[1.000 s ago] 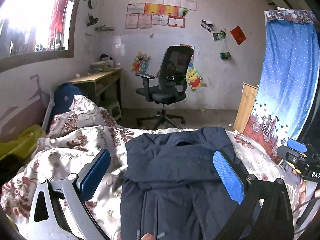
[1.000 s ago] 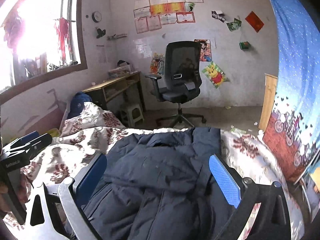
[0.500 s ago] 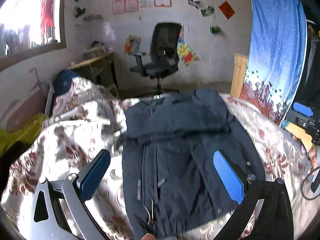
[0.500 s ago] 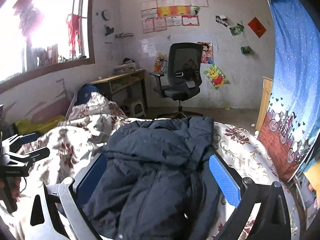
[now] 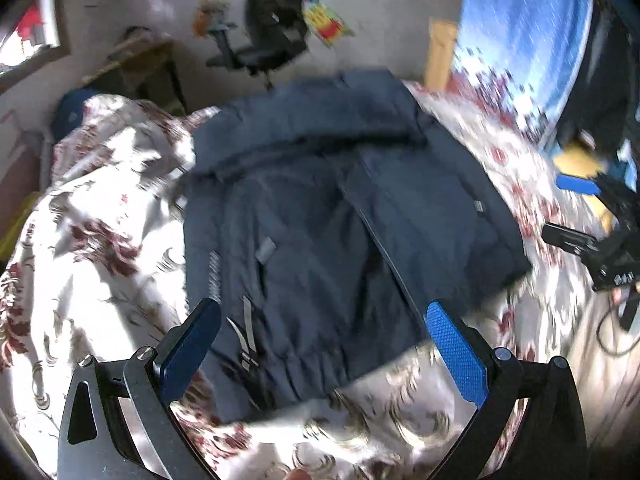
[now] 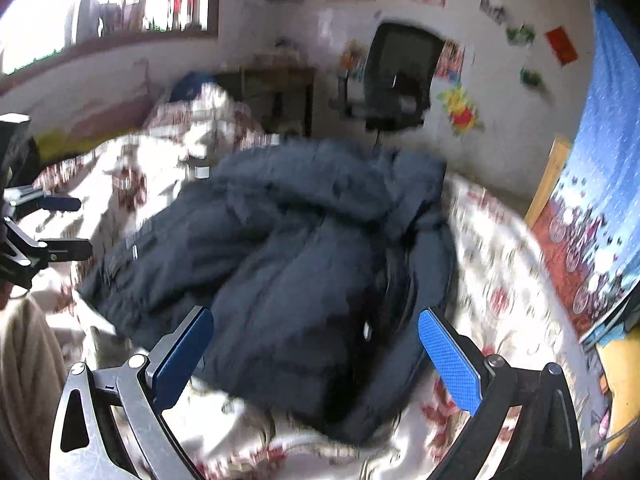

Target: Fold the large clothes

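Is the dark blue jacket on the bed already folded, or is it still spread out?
Spread, not folded: the jacket lies open and rumpled on the floral bedcover, front panels apart.

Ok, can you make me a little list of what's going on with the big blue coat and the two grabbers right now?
coat: dark navy jacket, lying spread on the bed
bed cover: white floral quilt under the jacket
left gripper: open, above the jacket's near hem, holding nothing
right gripper: open, above the jacket, holding nothing
folding: not clearly begun; jacket looks rumpled
behind the bed: black office chair, blue curtain
picture quality: blurry, small details unclear
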The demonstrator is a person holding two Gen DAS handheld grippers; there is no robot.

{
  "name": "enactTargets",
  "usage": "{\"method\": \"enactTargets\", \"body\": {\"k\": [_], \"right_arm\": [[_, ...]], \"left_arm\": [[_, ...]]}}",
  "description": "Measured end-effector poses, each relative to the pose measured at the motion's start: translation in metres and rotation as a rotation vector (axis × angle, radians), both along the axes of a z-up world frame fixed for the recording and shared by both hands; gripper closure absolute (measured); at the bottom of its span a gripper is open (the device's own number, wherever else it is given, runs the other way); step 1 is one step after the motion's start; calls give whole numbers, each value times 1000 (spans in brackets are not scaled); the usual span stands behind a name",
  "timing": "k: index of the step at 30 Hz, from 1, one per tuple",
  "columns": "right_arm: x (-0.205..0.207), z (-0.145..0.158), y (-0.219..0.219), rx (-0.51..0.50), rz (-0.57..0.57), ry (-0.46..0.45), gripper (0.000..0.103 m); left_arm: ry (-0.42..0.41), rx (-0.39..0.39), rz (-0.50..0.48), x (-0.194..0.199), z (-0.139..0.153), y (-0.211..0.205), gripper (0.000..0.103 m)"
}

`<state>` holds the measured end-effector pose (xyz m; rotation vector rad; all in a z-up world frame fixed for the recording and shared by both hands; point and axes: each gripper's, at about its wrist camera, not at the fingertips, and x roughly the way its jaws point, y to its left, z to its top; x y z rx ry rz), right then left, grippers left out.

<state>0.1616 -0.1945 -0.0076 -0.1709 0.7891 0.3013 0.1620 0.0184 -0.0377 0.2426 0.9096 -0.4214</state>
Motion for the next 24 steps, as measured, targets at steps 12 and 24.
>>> {"method": "enactTargets", "body": {"k": [12,24], "right_arm": [[13,-85,16,-193,63,366,0],[22,-123,15,-303,26,453,0]], "left_arm": [[172,298,-152,-9,-84,-37,2],[299,443,-103,9,-132,-22,2]]}}
